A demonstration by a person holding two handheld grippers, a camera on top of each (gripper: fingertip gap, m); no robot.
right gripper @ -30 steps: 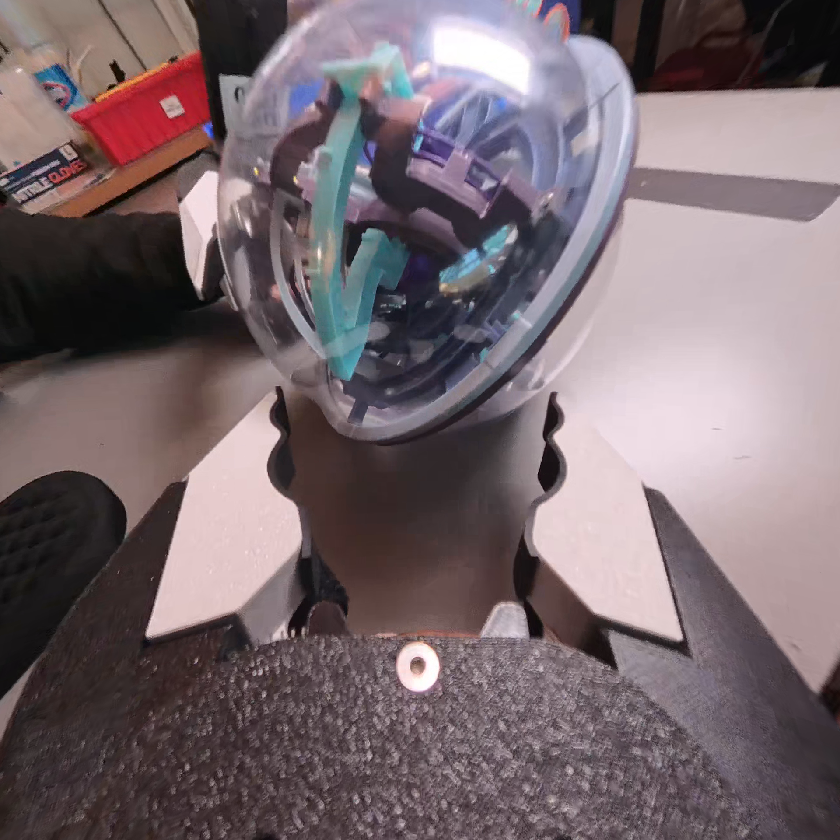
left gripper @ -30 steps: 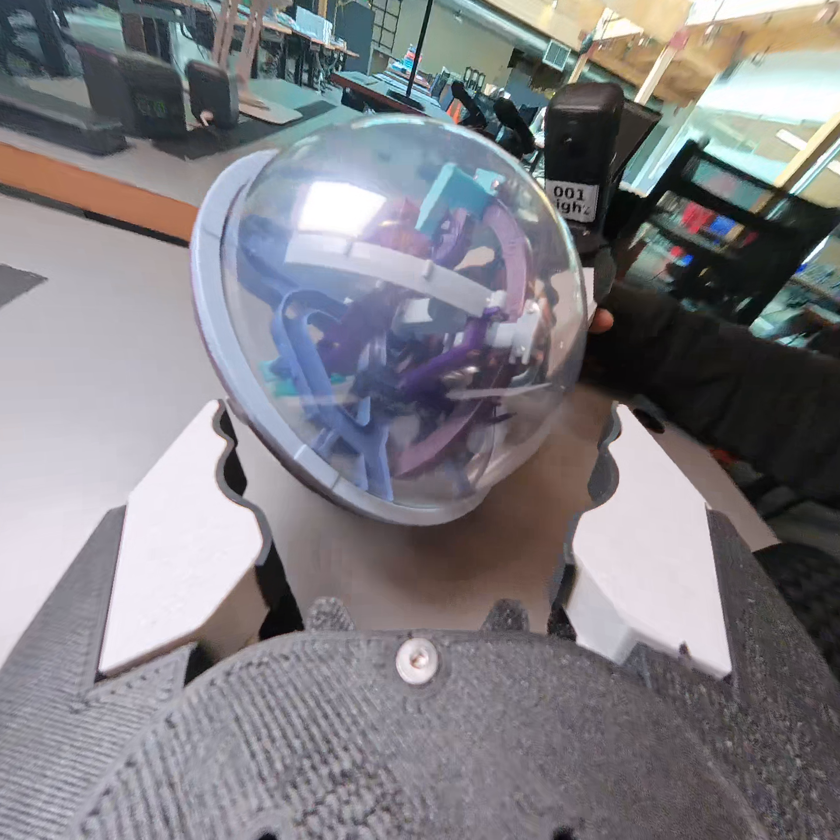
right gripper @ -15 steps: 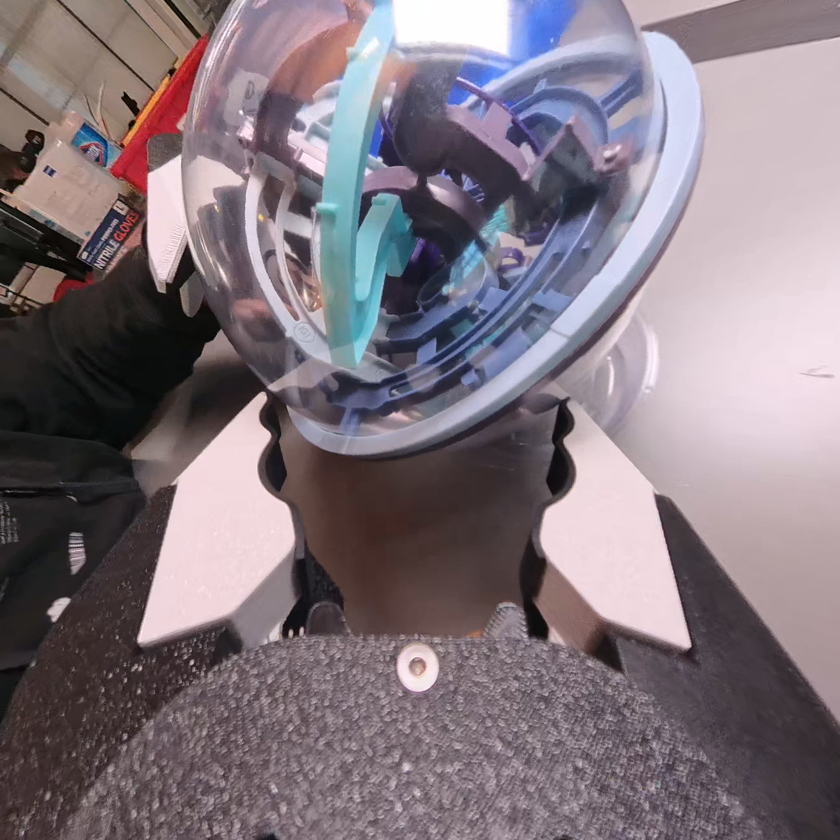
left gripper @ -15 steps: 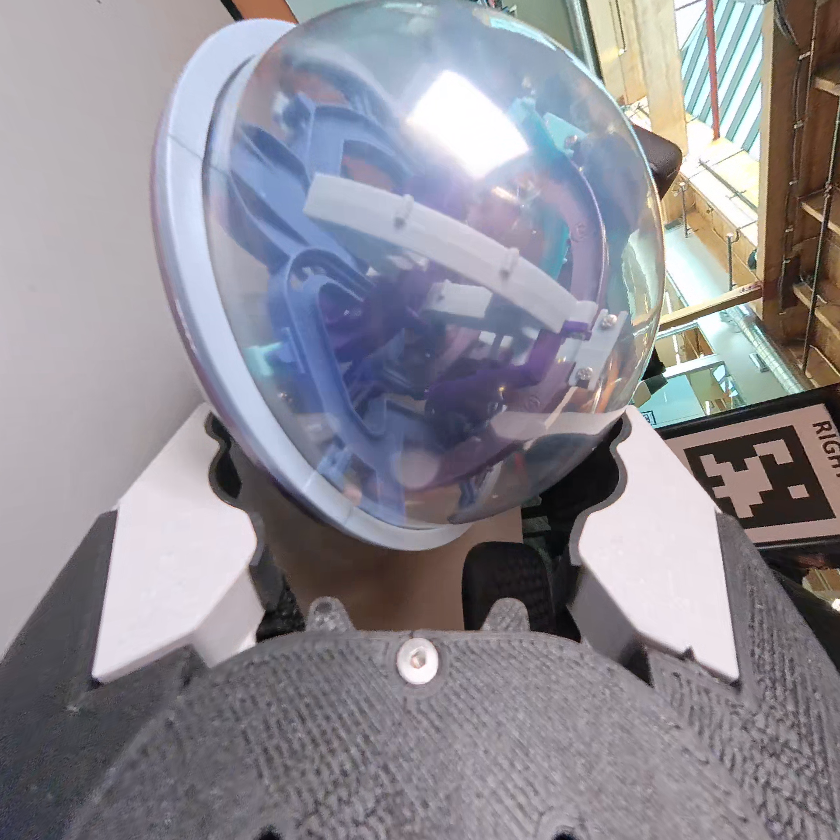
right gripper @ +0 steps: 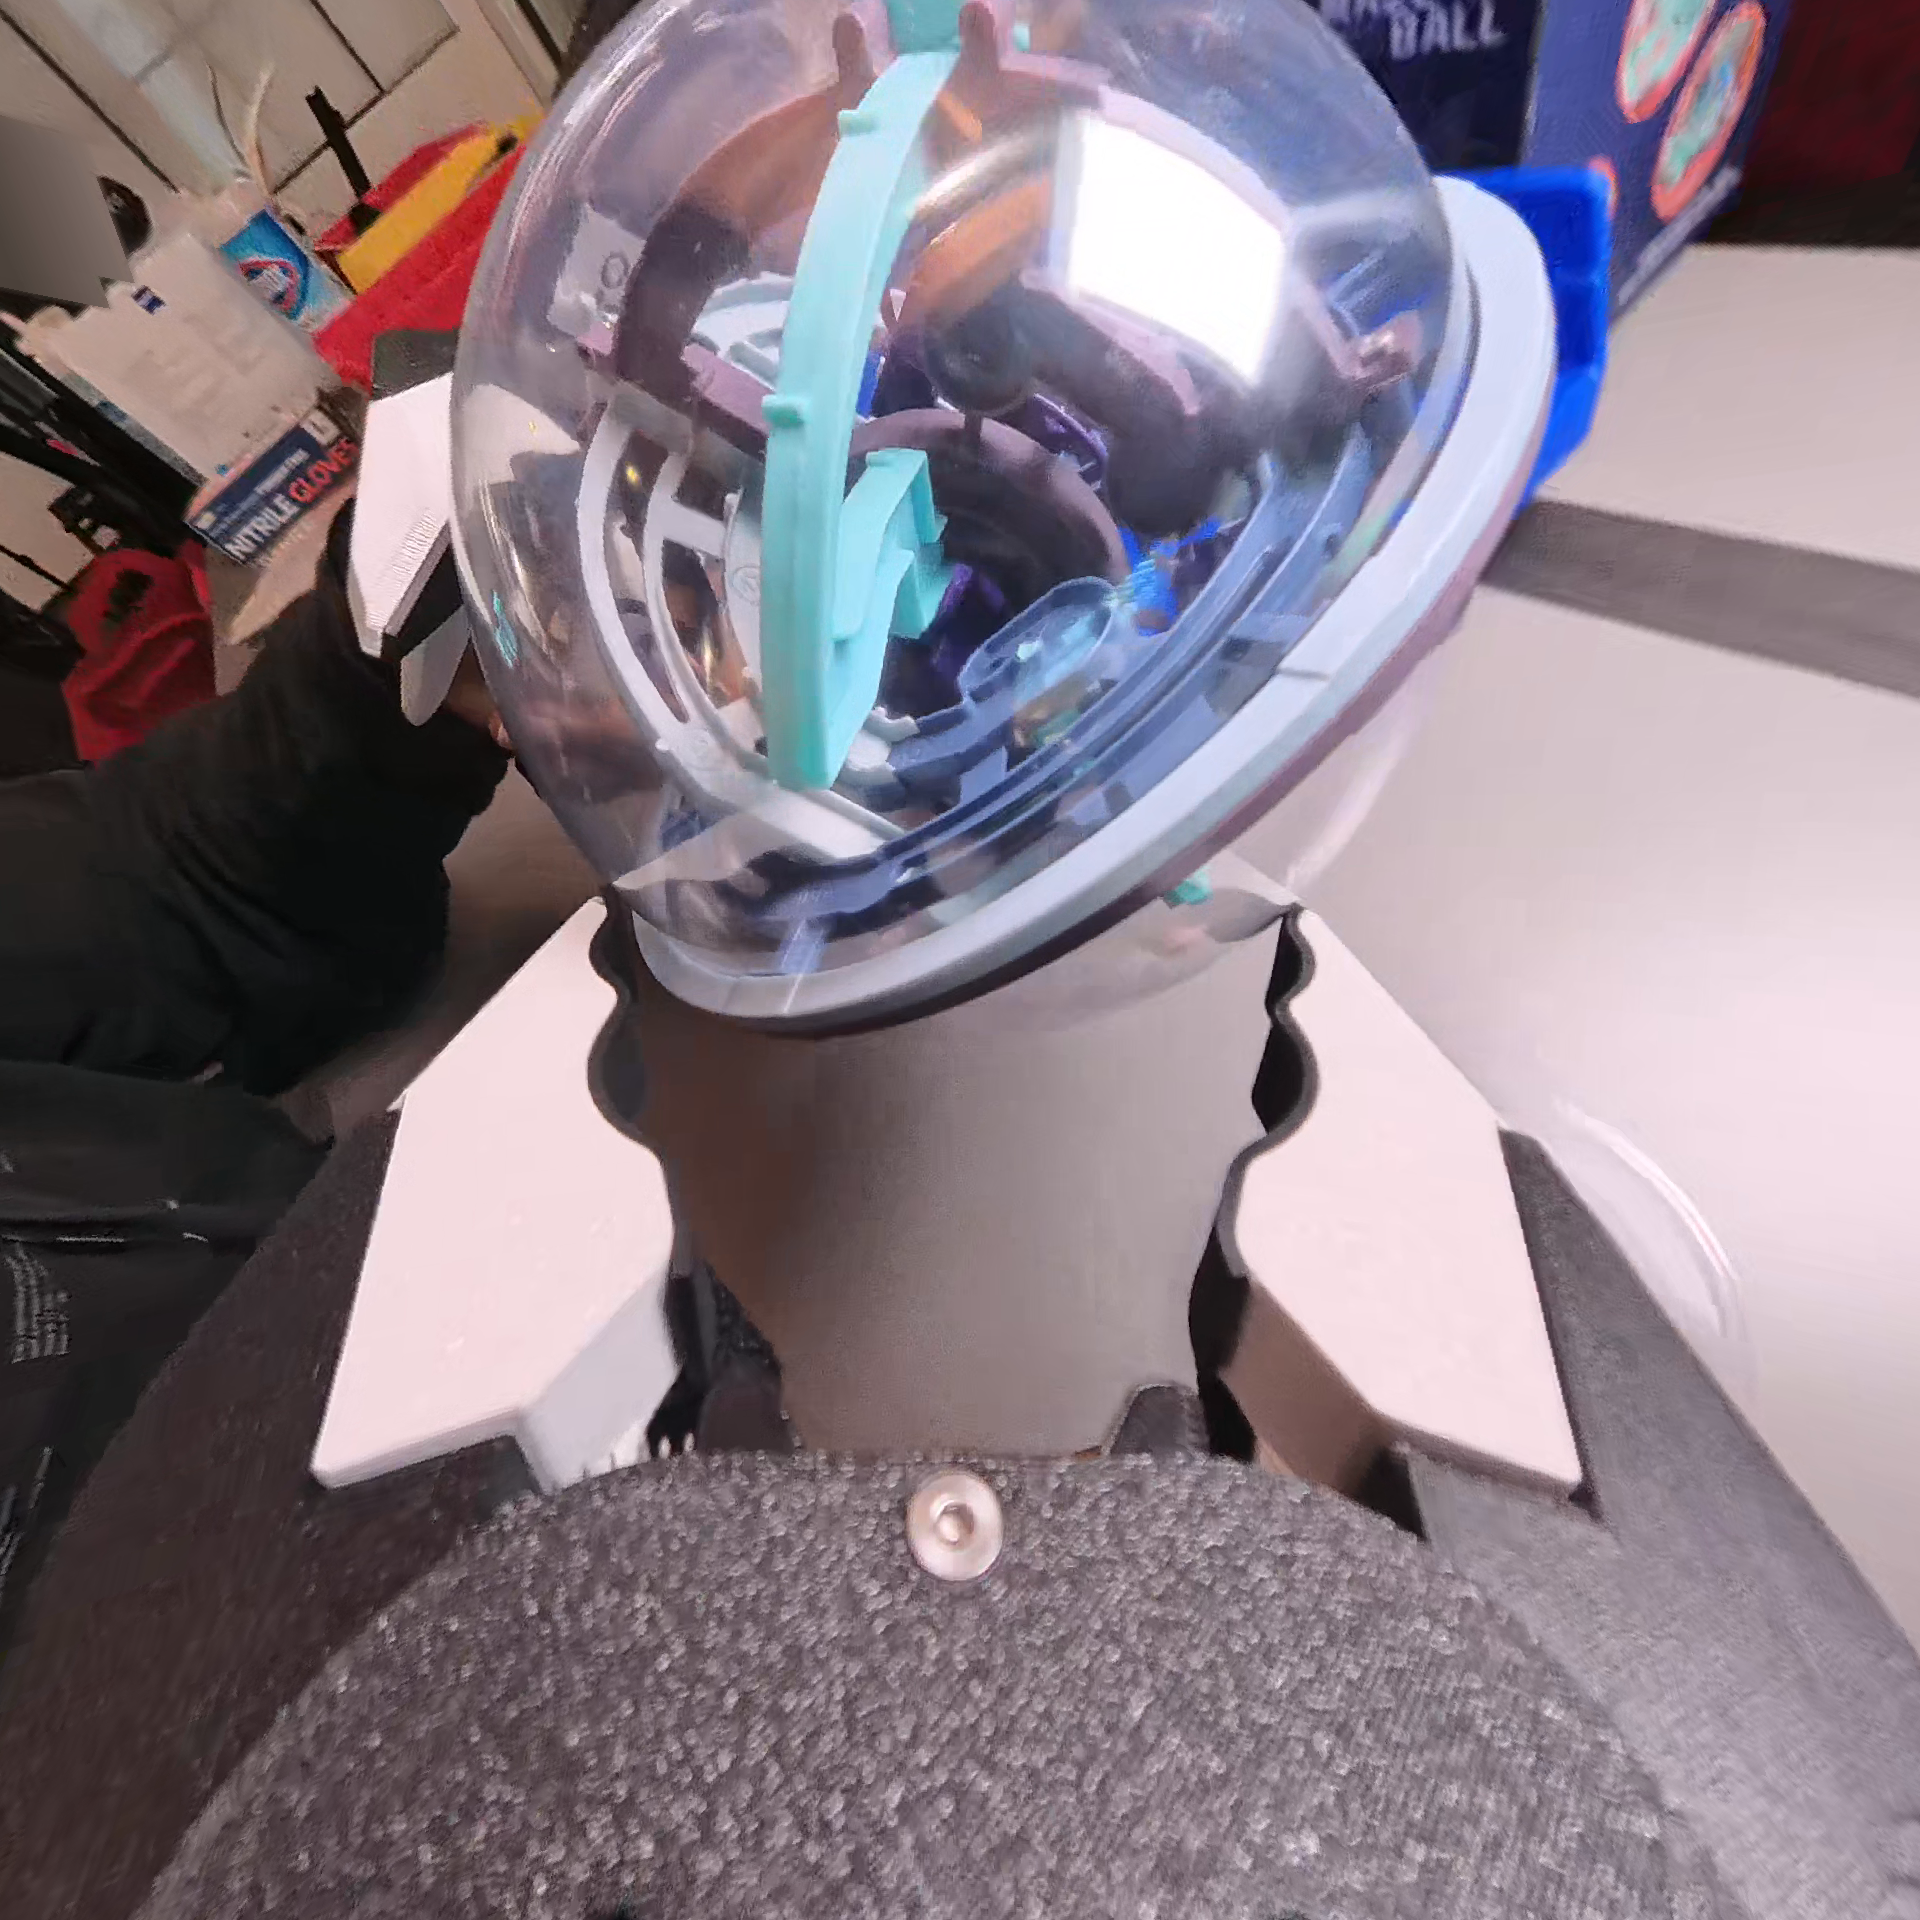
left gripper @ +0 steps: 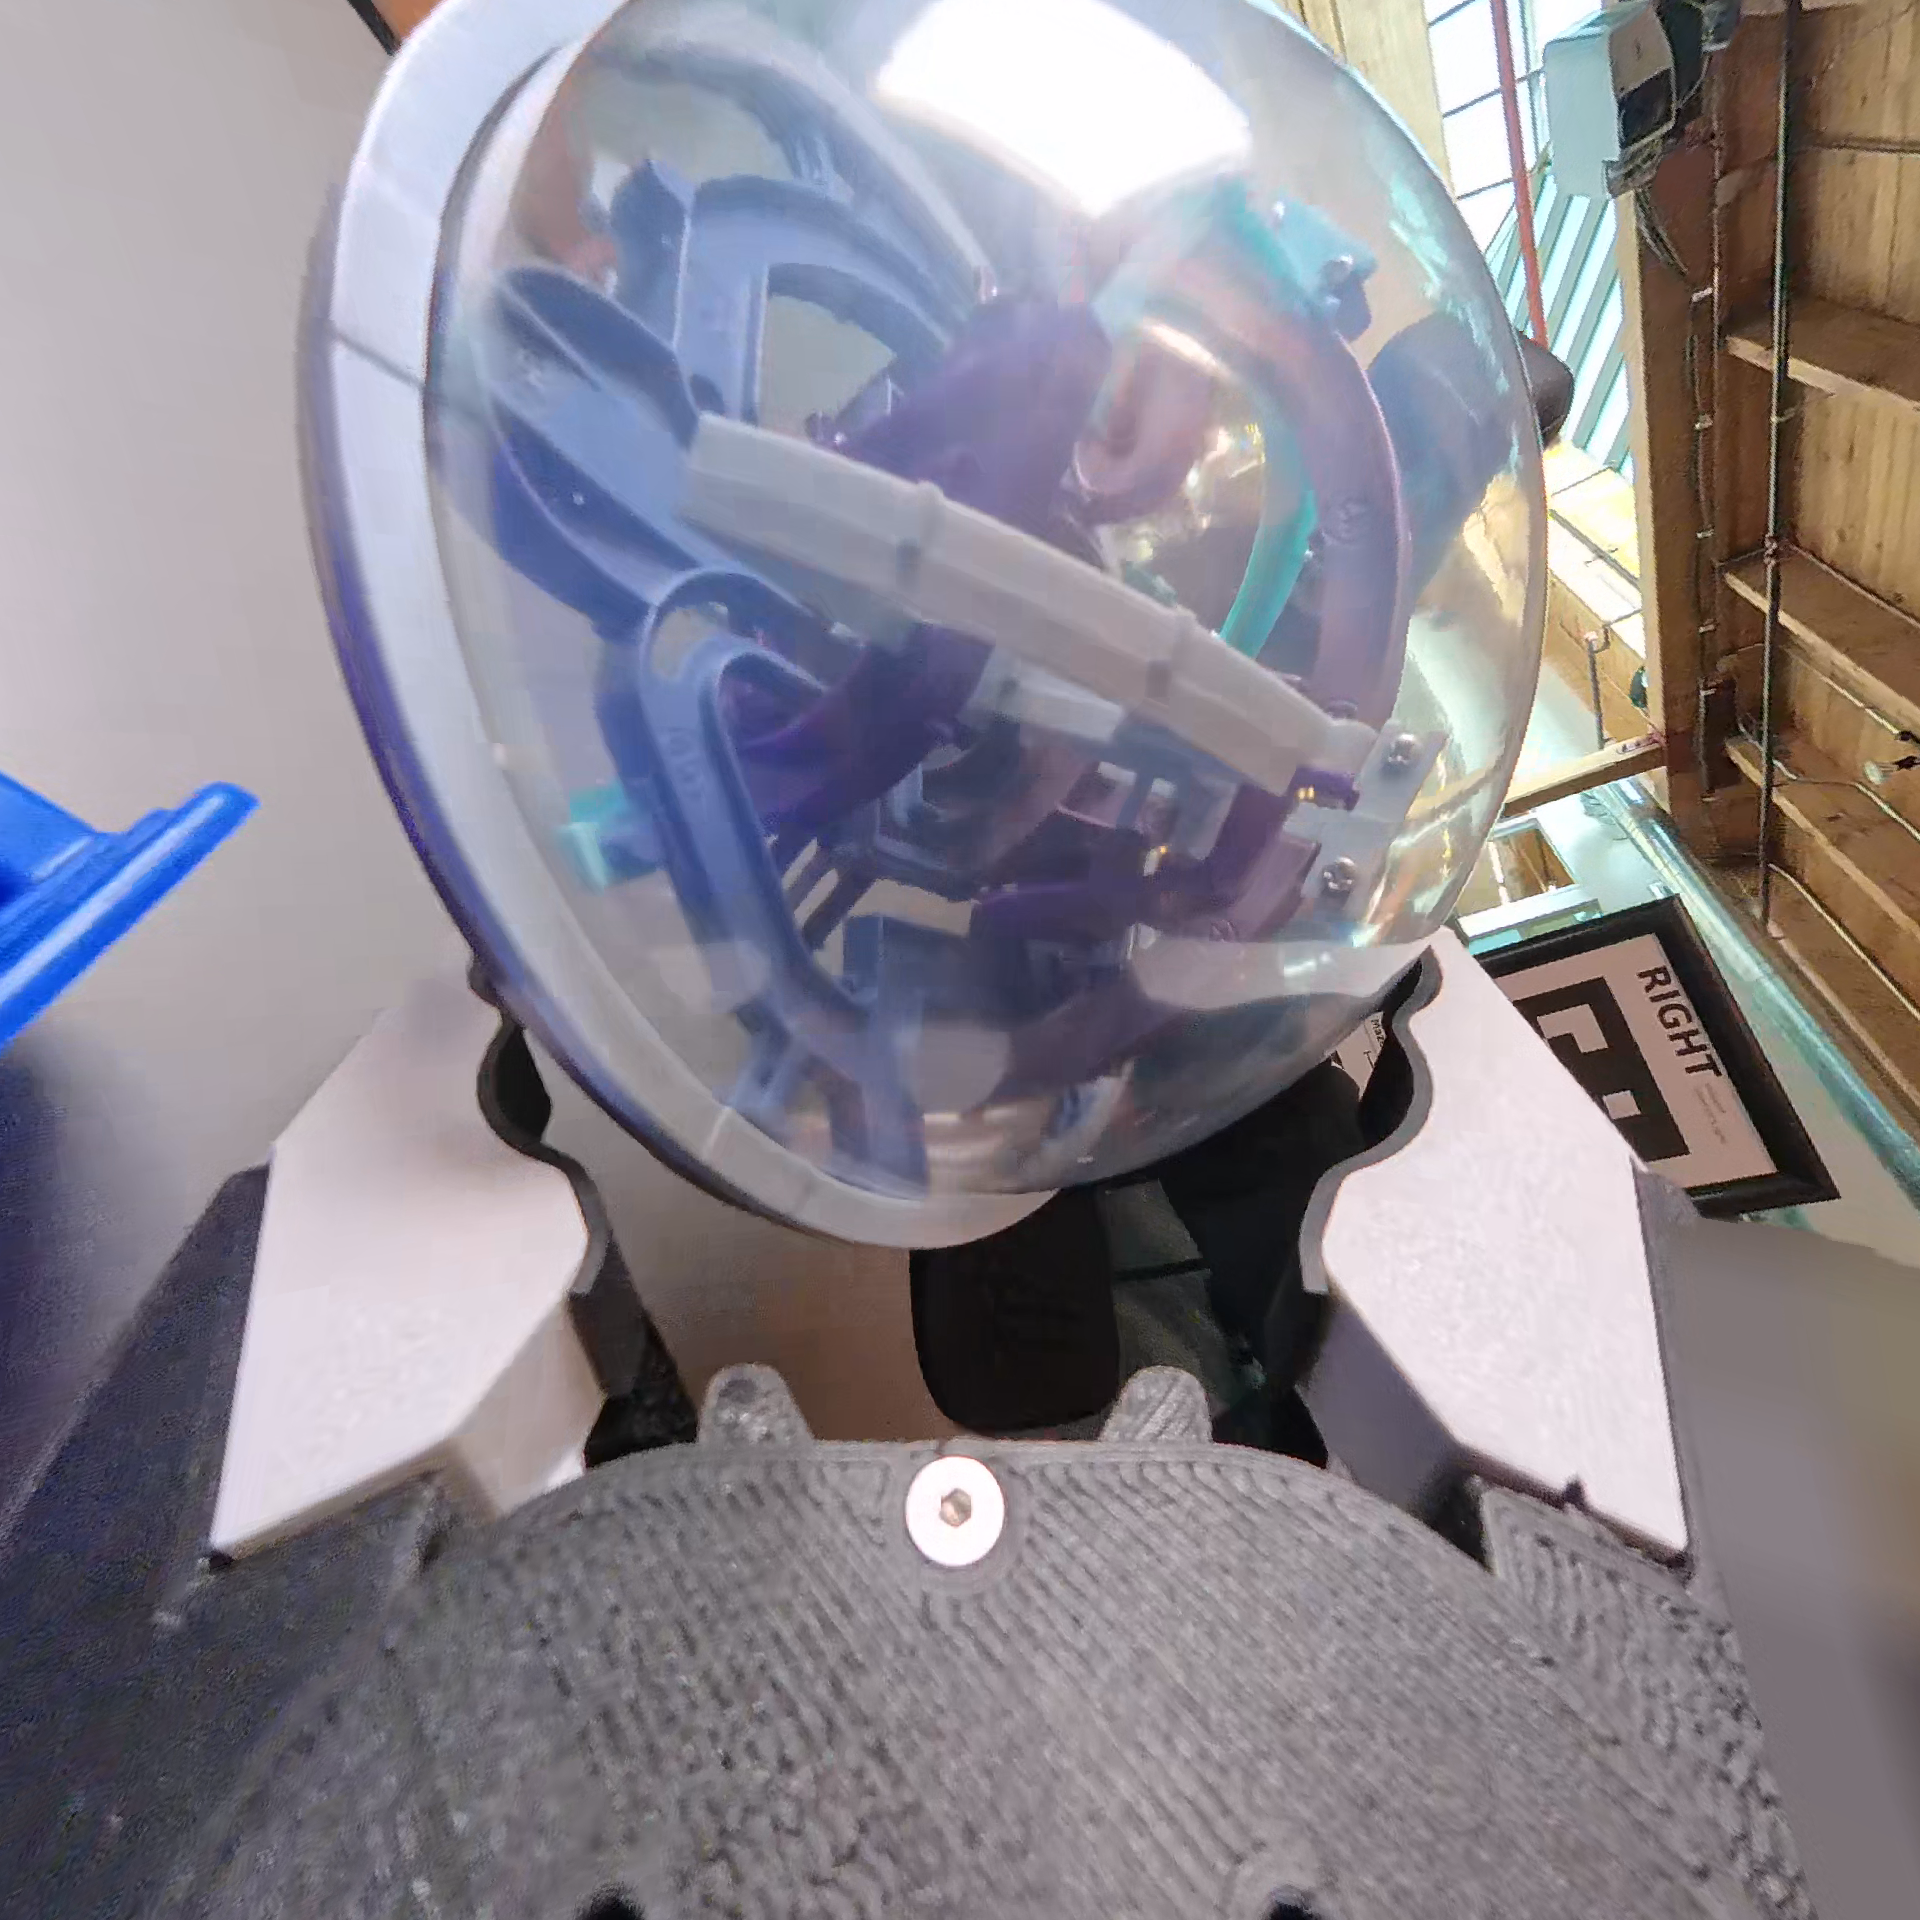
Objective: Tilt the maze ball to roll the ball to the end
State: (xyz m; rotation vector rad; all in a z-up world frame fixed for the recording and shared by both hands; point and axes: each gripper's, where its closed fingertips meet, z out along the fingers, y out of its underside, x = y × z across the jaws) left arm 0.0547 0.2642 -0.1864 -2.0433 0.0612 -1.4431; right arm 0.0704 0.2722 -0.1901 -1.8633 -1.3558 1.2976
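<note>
The maze ball [left gripper: 935, 623] is a clear sphere with a grey rim and blue, purple, teal and white tracks inside. It is held up off the table, tilted, and pressed between my two grippers from opposite sides. My left gripper [left gripper: 951, 1029] has its jaws wide open, with both white fingertips against the ball's lower rim. My right gripper [right gripper: 951, 935] is open the same way under the ball [right gripper: 987, 499]. The left gripper's finger [right gripper: 405, 551] shows behind the ball in the right wrist view. I cannot pick out the small ball inside.
The white table [right gripper: 1662, 831] lies below. A blue bin [left gripper: 94, 894] shows at the left, and behind the ball in the right wrist view [right gripper: 1558, 343], next to a blue box [right gripper: 1683, 125]. A person's dark sleeve [right gripper: 239, 810] is at the left.
The ball has been lifted from the table and tilted over by both grippers. Both views have rotated, and the blue bin has come into view. The jaw width is unchanged.
</note>
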